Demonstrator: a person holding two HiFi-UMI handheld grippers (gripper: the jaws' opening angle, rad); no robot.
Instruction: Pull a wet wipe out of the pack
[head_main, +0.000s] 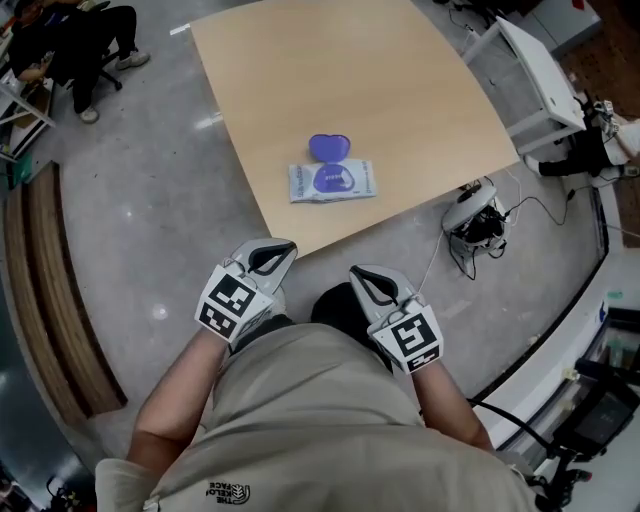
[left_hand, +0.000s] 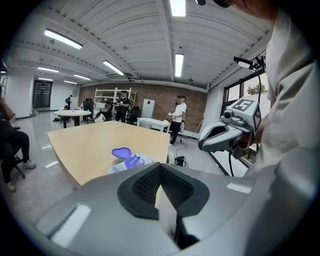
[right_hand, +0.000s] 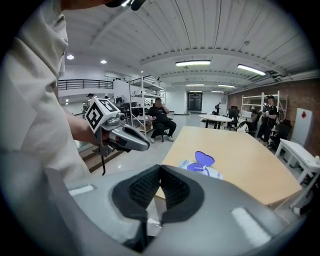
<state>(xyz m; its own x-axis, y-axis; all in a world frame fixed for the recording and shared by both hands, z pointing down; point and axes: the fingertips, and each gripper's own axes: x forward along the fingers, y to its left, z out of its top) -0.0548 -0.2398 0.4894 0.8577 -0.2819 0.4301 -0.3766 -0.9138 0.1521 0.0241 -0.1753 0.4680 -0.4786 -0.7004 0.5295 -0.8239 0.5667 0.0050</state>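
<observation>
A flat wet wipe pack (head_main: 333, 181) lies near the front edge of the light wood table (head_main: 400, 90), its purple lid (head_main: 328, 147) flipped open toward the far side. The pack (left_hand: 129, 162) also shows in the left gripper view, and in the right gripper view the pack (right_hand: 201, 168) lies ahead. My left gripper (head_main: 275, 250) and right gripper (head_main: 362, 275) are held close to my body, short of the table edge, both shut with nothing between the jaws. No wipe is seen sticking out of the pack.
A white table (head_main: 540, 70) stands at the right. Cables and a grey device (head_main: 472, 215) lie on the floor by the table's right corner. A seated person (head_main: 70, 45) is at the far left, and other people stand in the room's background.
</observation>
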